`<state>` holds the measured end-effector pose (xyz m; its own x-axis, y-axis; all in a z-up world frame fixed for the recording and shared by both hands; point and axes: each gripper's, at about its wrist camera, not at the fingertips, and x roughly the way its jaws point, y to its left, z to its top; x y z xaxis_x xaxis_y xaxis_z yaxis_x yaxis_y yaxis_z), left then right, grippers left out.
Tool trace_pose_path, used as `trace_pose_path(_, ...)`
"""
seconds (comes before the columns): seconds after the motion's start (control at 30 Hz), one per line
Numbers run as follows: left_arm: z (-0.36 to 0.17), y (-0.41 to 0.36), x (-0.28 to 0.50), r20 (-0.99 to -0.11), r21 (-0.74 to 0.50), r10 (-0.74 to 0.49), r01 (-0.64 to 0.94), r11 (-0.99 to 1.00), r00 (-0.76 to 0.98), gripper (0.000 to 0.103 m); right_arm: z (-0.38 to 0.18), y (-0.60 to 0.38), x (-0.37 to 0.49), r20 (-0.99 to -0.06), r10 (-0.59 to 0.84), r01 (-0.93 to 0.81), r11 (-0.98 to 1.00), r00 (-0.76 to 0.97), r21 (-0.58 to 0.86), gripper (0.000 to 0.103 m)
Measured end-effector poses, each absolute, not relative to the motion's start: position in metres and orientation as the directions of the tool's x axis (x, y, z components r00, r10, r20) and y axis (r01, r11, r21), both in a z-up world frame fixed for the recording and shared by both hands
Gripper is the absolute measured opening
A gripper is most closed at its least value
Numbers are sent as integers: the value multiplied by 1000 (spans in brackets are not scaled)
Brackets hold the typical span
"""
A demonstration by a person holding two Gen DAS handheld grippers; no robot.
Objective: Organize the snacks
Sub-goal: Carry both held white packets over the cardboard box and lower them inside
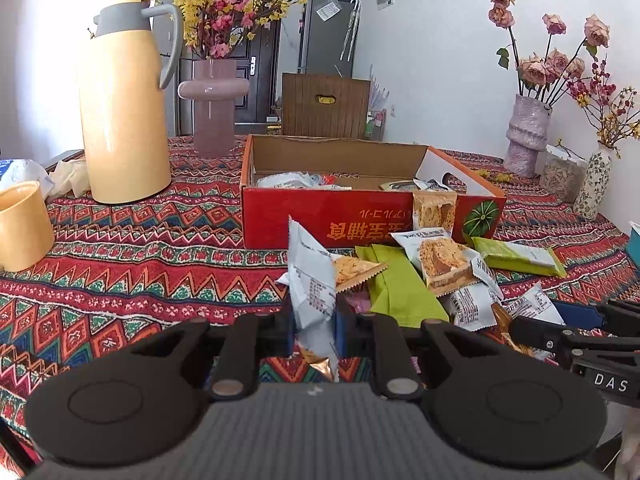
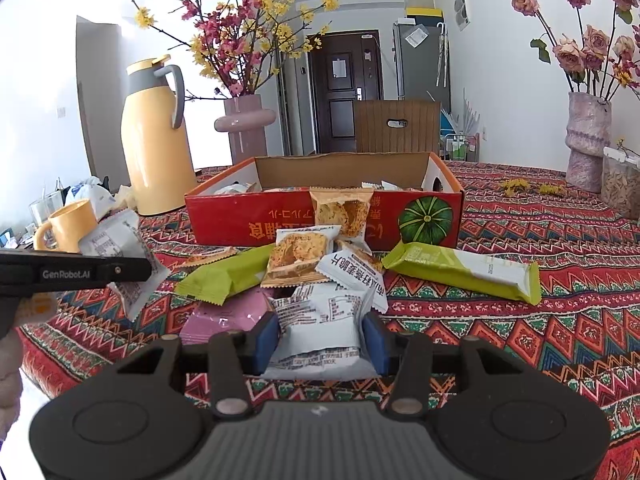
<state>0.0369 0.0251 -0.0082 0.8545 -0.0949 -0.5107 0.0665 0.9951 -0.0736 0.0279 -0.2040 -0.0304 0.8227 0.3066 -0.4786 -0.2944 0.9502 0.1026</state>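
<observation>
My left gripper (image 1: 314,330) is shut on a white snack packet (image 1: 312,280), which stands up between the blue pads just off the cloth. In the right wrist view that same gripper (image 2: 132,270) shows at the left edge with the packet (image 2: 116,240) in it. My right gripper (image 2: 320,338) is shut on another white snack packet (image 2: 320,320) at the front of the pile. Several loose snacks lie in a heap: green packets (image 2: 224,276), a long green bar (image 2: 460,270), cake packets (image 2: 298,256). Behind them stands the open red cardboard box (image 2: 280,220), with several snacks inside.
A yellow thermos jug (image 1: 124,108) and a yellow mug (image 1: 22,226) stand at the left on the patterned tablecloth (image 1: 140,264). A pink vase (image 1: 214,104) with flowers is behind the box. More vases (image 1: 526,136) and a jar (image 2: 622,190) line the right wall.
</observation>
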Motion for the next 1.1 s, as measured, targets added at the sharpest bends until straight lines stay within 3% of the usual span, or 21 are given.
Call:
trace_pose_path(0.63, 39, 1, 84, -394, -25, -94, 91, 996, 914, 18, 10, -204, 83, -362, 289, -278, 957, 886, 83, 46)
trace_pose_path(1.1, 54, -10, 146, -367, -2, -55, 58, 998, 929, 18, 32, -201, 159, -308, 281, -266, 960, 909, 89, 46)
